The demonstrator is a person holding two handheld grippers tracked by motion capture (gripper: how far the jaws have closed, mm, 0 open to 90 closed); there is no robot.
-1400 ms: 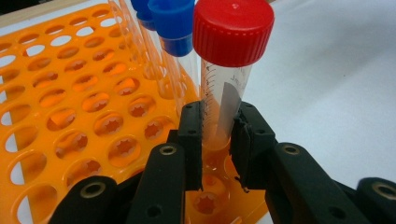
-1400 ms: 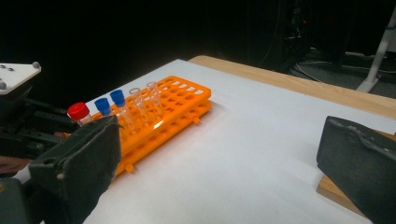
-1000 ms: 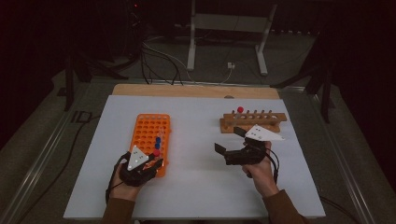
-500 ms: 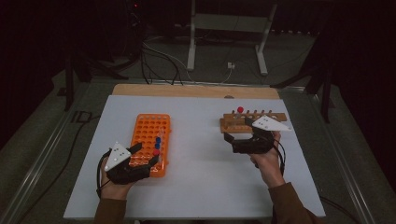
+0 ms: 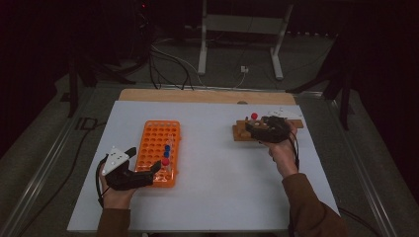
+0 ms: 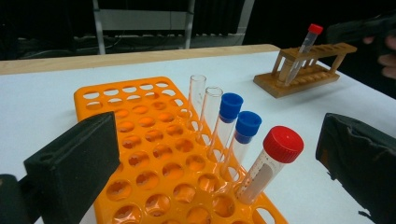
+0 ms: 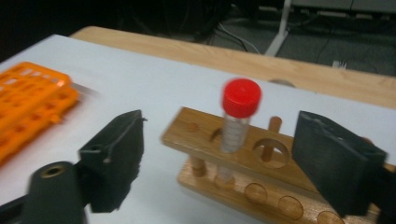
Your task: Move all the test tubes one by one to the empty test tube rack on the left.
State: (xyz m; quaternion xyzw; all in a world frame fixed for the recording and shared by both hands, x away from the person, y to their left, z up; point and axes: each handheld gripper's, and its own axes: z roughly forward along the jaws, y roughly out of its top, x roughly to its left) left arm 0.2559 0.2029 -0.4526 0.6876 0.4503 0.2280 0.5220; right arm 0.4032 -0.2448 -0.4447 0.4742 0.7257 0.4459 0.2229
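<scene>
Orange plastic marks the tube rack [image 5: 158, 153] left of centre on the white table [image 5: 212, 197] in the high view, where your left gripper [image 5: 143, 173] sits at its near corner and your right gripper [image 5: 254, 129] reaches the wooden rack [image 5: 240, 132]. Your left gripper view has jaws wide apart, empty, before a red-capped tube [image 6: 271, 161], two blue-capped tubes [image 6: 238, 135] and two uncapped ones. Your right gripper view has jaws spread, empty, flanking a red-capped tube [image 7: 237, 116] standing in the wooden rack.

The high view is looking forward and down over the whole tabletop [image 5: 217, 197]. Each tool's camera is sitting low and close, both catching the wooden rack [image 6: 306, 70] and orange rack [image 7: 28, 93].
</scene>
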